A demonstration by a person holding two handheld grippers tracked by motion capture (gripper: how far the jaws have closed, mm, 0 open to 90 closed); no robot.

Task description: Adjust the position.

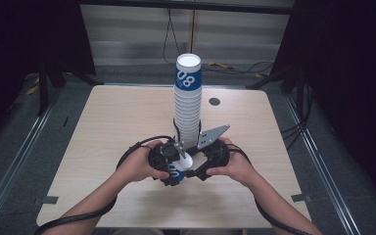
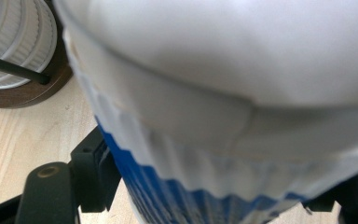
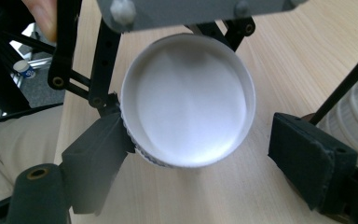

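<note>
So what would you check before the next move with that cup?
1. Left gripper grips the cup: ok, jaws against its sides.
2. Cup sits between the right gripper's jaws: ok.
3. Right gripper closed on the cup: not ok, one pad touches, the other stands apart.
4. Stack stands upright: ok.
5. Cup undented: cannot tell, too blurred up close.
6. Table free around the hands: ok.

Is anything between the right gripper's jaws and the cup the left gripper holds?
Nothing visible. The cup already sits between the right gripper's open jaws, one pad at its rim, the other clear of it; the left gripper grips its body.
</note>
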